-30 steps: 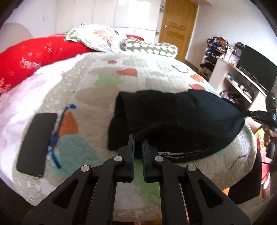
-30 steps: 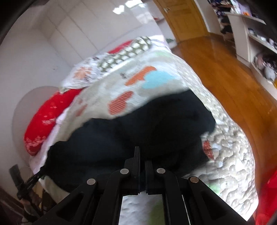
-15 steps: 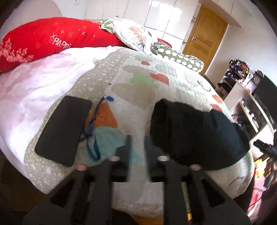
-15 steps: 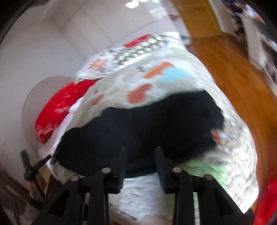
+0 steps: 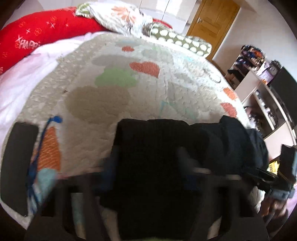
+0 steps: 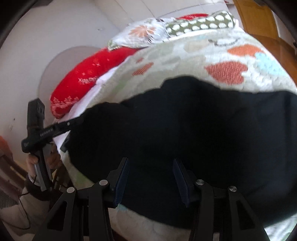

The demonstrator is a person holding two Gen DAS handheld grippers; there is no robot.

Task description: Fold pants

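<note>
Black pants (image 6: 185, 129) folded on bed quilt (image 5: 130, 92). Your left gripper (image 5: 146, 163) jaws closing, blurred, grip unclear; right gripper (image 6: 150, 178) jaws opening, pads clear of cloth.

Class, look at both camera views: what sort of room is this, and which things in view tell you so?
Most likely a home bedroom. A bed with a patchwork quilt and pillows fills the view, a wooden door stands behind it, and cluttered shelves line one wall.
</note>
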